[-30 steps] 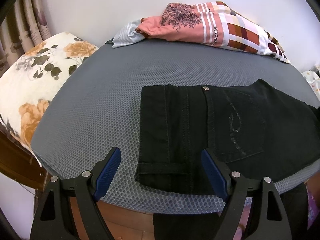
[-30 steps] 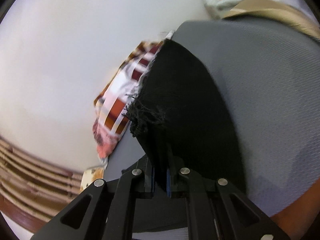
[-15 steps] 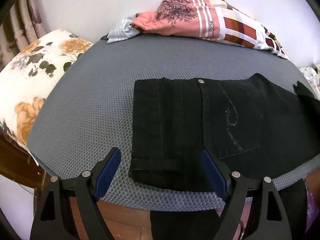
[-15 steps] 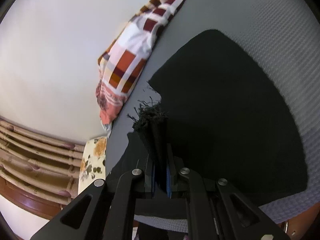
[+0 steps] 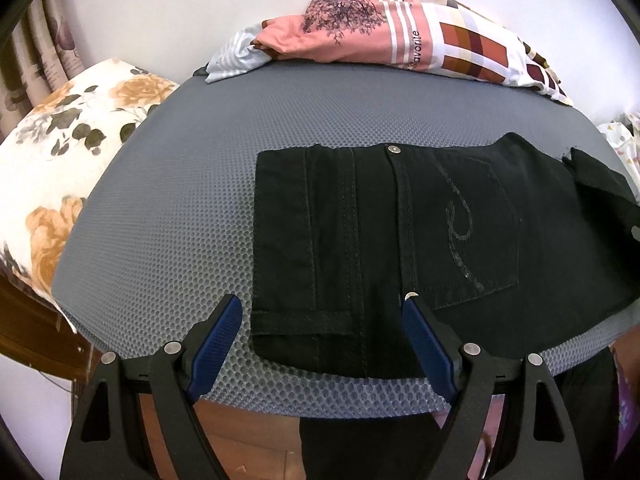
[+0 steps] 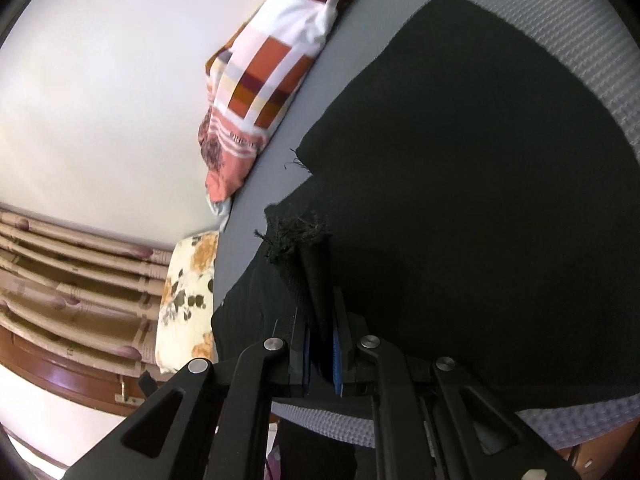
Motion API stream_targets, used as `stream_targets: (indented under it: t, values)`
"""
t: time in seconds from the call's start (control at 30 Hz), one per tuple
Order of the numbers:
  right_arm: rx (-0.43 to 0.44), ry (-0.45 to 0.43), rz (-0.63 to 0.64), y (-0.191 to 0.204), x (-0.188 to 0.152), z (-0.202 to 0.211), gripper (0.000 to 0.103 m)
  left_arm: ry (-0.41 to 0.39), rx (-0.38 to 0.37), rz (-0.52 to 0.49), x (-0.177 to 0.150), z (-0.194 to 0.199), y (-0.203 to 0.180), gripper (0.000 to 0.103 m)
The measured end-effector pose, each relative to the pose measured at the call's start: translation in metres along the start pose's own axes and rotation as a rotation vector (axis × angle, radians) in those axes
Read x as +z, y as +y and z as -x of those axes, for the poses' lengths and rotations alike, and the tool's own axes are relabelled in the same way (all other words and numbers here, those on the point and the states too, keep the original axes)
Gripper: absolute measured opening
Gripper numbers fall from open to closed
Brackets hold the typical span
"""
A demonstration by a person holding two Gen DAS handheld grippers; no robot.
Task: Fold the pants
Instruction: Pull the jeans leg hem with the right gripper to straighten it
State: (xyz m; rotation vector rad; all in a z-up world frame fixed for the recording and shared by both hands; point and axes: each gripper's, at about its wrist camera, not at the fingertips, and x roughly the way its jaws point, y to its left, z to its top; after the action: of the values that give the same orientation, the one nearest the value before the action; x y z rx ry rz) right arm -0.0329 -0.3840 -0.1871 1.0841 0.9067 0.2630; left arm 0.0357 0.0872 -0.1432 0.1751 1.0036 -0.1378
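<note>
Black pants [image 5: 400, 240] lie flat on the grey mesh mattress [image 5: 180, 200], waistband to the left, a stitched back pocket [image 5: 476, 236] facing up. My left gripper [image 5: 320, 320] hovers open over the near waistband corner, blue pads wide apart, nothing between them. My right gripper [image 6: 320, 344] is shut on the frayed hem end [image 6: 296, 236] of the pants [image 6: 480, 200], holding it above the folded leg. That lifted end also shows at the right edge [image 5: 600, 184] of the left wrist view.
A pile of pink and checked clothes [image 5: 400, 40] lies at the mattress's far edge by the white wall. A floral pillow [image 5: 60, 140] sits at the left. Wooden floor [image 5: 240, 432] shows below the near mattress edge. Curtains [image 6: 72, 272] hang at the left.
My right gripper has carried the hem end across toward the waistband, so the leg now lies folded over. The left gripper has stayed put and open.
</note>
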Motion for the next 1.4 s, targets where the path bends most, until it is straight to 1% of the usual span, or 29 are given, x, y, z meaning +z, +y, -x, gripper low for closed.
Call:
stream_targets:
  t: [0.27, 0.6, 0.87, 1.03, 1.27, 1.33, 1.4]
  values:
    - [0.004, 0.075, 0.041, 0.014, -0.016, -0.025, 0.009, 0.001, -0.001, -0.009, 0.000, 0.000, -0.002, 0.083]
    - [-0.008, 0.105, 0.071, 0.019, -0.024, -0.037, 0.010, 0.011, -0.001, -0.014, -0.001, -0.003, -0.003, 0.083]
    - [-0.071, 0.132, 0.169, 0.033, -0.035, -0.050, 0.011, 0.021, 0.001, -0.023, -0.001, -0.005, -0.004, 0.083]
    - [-0.093, 0.141, 0.216, 0.039, -0.039, -0.055, 0.011, 0.022, 0.000, -0.023, -0.001, -0.005, -0.005, 0.083]
    - [-0.129, 0.153, 0.272, 0.045, -0.043, -0.062, 0.014, 0.026, 0.005, -0.030, -0.002, -0.008, -0.007, 0.083]
    - [-0.126, 0.155, 0.277, 0.045, -0.044, -0.062, 0.016, 0.027, 0.007, -0.034, -0.002, -0.008, -0.008, 0.083]
    - [-0.116, 0.158, 0.275, 0.045, -0.045, -0.061, 0.020, 0.028, 0.011, -0.038, -0.002, -0.009, -0.008, 0.083]
